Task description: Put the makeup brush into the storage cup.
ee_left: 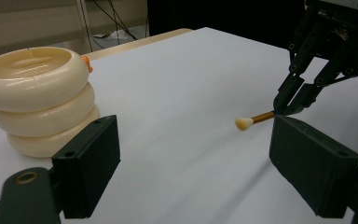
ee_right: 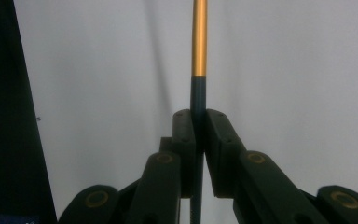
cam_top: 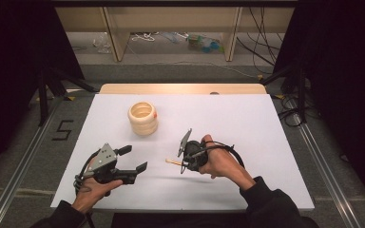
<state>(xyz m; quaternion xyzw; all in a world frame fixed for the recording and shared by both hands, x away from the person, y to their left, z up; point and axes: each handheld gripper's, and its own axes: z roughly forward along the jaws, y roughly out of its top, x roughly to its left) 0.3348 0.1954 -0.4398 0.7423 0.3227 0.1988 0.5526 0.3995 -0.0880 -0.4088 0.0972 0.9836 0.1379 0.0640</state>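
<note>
Gold-banded brush (ee_left: 254, 119): clamped between the right gripper (cam_top: 184, 162) jaws, cream tip pointing left above the white table (cam_top: 247, 123).
Left gripper (cam_top: 135, 159): jaws wide, holding nothing.
Cream ring stack (cam_top: 143, 118): well apart, farther back.

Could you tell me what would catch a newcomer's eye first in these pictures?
The right gripper, near the middle of the white table, is shut on a slim brush with a gold ferrule and pale tip. Behind it stands a cream holder of three stacked rings. The left gripper waits open at the near left.
</note>
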